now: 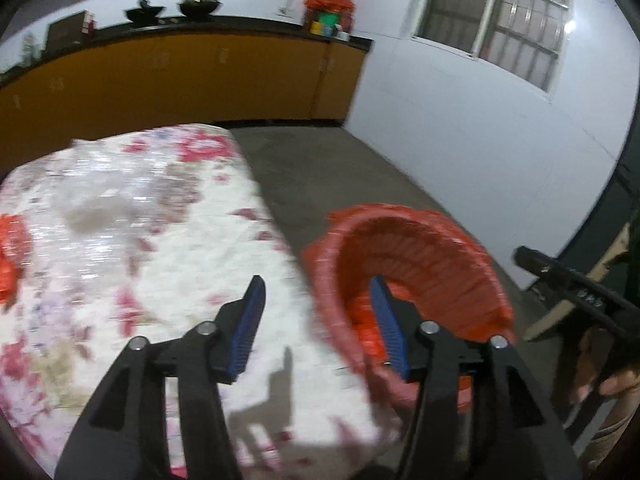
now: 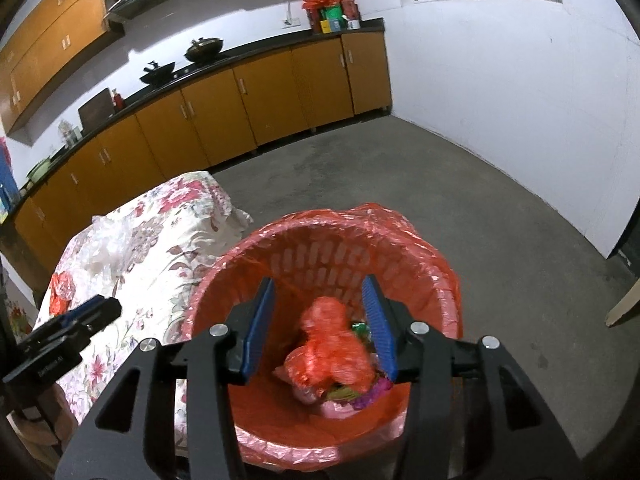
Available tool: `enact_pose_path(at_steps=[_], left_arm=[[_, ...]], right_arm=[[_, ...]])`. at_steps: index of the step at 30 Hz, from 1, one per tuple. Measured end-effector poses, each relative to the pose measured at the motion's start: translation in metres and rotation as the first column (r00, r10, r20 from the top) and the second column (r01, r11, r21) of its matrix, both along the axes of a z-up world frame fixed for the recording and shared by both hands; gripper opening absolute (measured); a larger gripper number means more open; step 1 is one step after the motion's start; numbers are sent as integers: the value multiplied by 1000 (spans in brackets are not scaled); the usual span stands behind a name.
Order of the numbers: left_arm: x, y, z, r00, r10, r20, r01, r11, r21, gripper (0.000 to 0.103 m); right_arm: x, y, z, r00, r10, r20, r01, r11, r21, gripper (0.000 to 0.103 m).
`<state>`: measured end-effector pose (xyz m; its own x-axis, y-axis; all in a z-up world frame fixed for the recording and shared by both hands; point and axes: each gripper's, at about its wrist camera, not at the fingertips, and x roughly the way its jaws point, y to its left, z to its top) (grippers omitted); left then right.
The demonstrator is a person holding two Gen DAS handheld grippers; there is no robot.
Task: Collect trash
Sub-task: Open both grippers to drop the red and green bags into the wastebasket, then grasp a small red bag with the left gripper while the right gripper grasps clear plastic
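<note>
A pink trash basket lined with a red bag stands on the floor beside a floral-covered table. My right gripper is open above the basket's mouth. A crumpled red plastic bag is blurred between and below its fingers, inside the basket, over colourful wrappers. My left gripper is open and empty, above the table edge and the basket rim. A red plastic piece lies at the table's left edge. Clear crumpled plastic and red plastic lie on the table.
A concrete floor stretches to orange kitchen cabinets and a white wall. The counter holds woks and a red bag of goods. The left gripper shows in the right view; the right gripper shows in the left view.
</note>
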<state>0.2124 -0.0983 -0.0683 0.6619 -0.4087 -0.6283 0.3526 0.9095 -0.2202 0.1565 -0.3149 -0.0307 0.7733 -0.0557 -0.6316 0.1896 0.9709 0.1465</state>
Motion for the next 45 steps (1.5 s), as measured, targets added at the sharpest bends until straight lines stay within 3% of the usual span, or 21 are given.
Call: enact_pose_path(at_steps=[5, 11, 16, 21, 23, 26, 31, 37, 41, 45], left_arm=[[-4, 44, 0, 993, 110, 32, -111, 992, 58, 65], [-4, 110, 0, 963, 263, 53, -267, 960, 91, 71], [7, 178, -1, 904, 425, 50, -428, 899, 96, 73], [33, 243, 0, 819, 572, 46, -573, 815, 83, 72], [43, 260, -4, 807, 591, 26, -591, 803, 79, 72], [56, 279, -17, 809, 587, -23, -583, 807, 94, 66], [68, 291, -34, 835, 544, -90, -539, 839, 75, 59], [86, 283, -53, 863, 479, -162, -471, 878, 88, 37], [90, 290, -60, 862, 472, -186, -470, 881, 58, 28], [85, 298, -56, 861, 483, -157, -480, 875, 58, 25]], right_arm=[[7, 27, 1, 998, 65, -2, -65, 998, -2, 47], [26, 78, 2, 981, 193, -12, -193, 981, -5, 47], [45, 128, 3, 953, 304, -9, -304, 952, -23, 47], [67, 172, 3, 928, 372, -4, -372, 928, -26, 47], [76, 185, 2, 922, 387, -4, -387, 922, -25, 47], [89, 203, -2, 912, 409, -10, -409, 912, -26, 47], [107, 229, -12, 898, 440, -27, -441, 897, -27, 47], [127, 257, -13, 883, 469, -21, -469, 883, -29, 47], [145, 275, -12, 873, 488, -15, -488, 872, -28, 47], [172, 295, -18, 863, 503, -35, -504, 863, -18, 47]])
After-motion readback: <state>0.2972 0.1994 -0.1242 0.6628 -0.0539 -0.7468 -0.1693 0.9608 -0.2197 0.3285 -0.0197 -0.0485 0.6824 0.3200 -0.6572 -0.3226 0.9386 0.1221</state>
